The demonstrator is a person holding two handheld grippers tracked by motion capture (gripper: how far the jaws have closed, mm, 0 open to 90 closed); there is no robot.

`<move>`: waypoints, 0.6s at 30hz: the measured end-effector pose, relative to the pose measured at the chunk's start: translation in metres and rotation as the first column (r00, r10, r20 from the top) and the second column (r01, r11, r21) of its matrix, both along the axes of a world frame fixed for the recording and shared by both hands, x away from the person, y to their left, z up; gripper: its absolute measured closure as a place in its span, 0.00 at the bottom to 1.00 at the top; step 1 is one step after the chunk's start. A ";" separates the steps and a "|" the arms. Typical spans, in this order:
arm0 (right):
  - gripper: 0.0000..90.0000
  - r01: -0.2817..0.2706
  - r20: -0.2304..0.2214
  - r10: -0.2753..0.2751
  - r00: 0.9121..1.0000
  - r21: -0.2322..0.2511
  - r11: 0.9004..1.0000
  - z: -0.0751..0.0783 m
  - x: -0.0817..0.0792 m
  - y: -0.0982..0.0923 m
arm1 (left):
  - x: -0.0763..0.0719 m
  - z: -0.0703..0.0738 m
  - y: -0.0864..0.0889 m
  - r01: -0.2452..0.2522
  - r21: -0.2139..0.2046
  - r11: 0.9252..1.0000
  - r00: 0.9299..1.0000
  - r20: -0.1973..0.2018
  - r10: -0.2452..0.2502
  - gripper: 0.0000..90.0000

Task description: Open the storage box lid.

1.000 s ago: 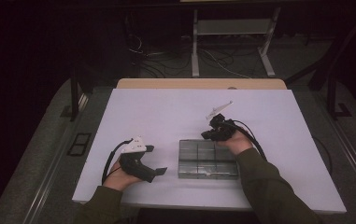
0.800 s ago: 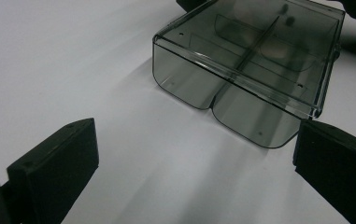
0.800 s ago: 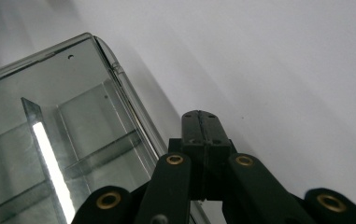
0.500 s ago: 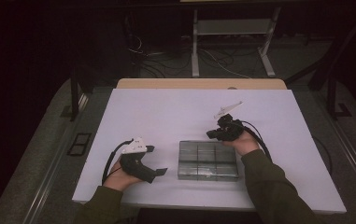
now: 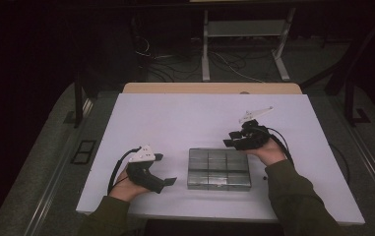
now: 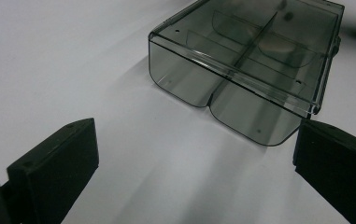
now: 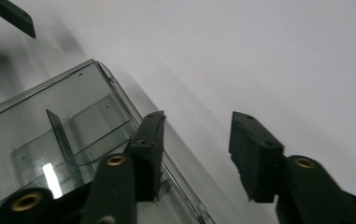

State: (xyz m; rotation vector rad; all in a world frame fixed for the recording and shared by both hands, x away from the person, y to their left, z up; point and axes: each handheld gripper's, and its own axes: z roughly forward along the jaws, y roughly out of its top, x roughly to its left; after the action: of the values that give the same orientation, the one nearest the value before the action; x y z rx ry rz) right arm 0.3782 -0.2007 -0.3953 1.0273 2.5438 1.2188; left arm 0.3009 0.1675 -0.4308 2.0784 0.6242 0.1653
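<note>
Centre-low on the white table (image 5: pixel 185 118) sits a clear smoky compartment box (image 5: pixel 219 168), lid down, dividers visible through it.

Left gripper (image 5: pixel 168 182), lower left of the high view: jaws spread wide, nothing between them, aimed at the box's near short end. Its own view puts the box (image 6: pixel 245 60) at upper right, well apart from both pads.

Right gripper (image 5: pixel 230 141), just above the box's upper right corner: jaws have just been opening and now stand parted with only table between them. Its own view has one jaw over the box's (image 7: pixel 63 135) edge and the other out over bare table, so the rim sits near the gap but is not pinched.

Judgement: the box has been let go and a new hold is being set up. To do it well, square the right jaws to the rim before closing, bite the wall rather than the lid seam, and bring the left gripper in to brace the far end so the light box does not skate.
</note>
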 end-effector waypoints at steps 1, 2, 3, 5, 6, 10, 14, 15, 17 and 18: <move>0.56 0.005 0.003 -0.005 1.000 0.005 1.000 0.001 -0.002 -0.003 | 0.000 0.000 0.000 0.001 0.000 1.000 1.000 0.000 -0.001 0.00; 0.54 0.010 0.009 -0.010 1.000 0.013 1.000 0.001 -0.003 -0.006 | 0.000 0.000 0.000 0.002 -0.001 1.000 1.000 0.000 -0.002 0.00; 0.53 0.011 0.013 -0.011 1.000 0.022 1.000 0.002 -0.005 -0.009 | 0.000 0.000 0.000 0.001 -0.010 1.000 1.000 -0.005 -0.001 0.00; 0.50 0.012 0.014 -0.013 1.000 0.041 0.999 0.004 -0.008 -0.016 | 0.001 0.001 0.001 -0.002 -0.016 1.000 1.000 -0.006 0.002 0.00; 0.49 0.018 0.016 -0.018 1.000 0.057 0.998 0.004 -0.011 -0.020 | 0.002 0.001 0.001 -0.002 -0.019 1.000 1.000 -0.006 0.002 0.00; 0.47 0.031 0.017 -0.033 0.999 0.077 0.997 0.003 -0.020 -0.034 | 0.002 0.000 0.002 -0.005 -0.020 1.000 1.000 -0.009 0.005 0.00; 0.45 0.038 0.031 -0.041 0.999 0.091 0.995 0.003 -0.031 -0.047 | 0.001 0.001 0.002 -0.008 -0.016 1.000 1.000 -0.003 0.008 0.00; 0.44 0.038 0.031 -0.041 0.999 0.096 0.995 0.003 -0.034 -0.050 | 0.000 0.001 0.002 -0.009 -0.015 1.000 1.000 -0.004 0.009 0.00; 0.43 0.044 0.031 -0.047 0.998 0.105 0.993 0.001 -0.040 -0.056 | 0.001 0.001 0.003 -0.007 -0.017 1.000 1.000 -0.004 0.006 0.00; 0.43 0.044 0.031 -0.048 0.998 0.109 0.993 0.000 -0.043 -0.058 | 0.001 0.001 0.002 -0.006 -0.018 1.000 1.000 -0.003 0.005 0.00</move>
State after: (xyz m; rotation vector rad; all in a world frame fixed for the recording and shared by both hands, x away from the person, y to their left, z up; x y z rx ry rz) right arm 0.3355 -0.2590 -0.3951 1.0719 2.4385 1.3627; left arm 0.3016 0.1698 -0.4295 2.0603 0.6309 0.1596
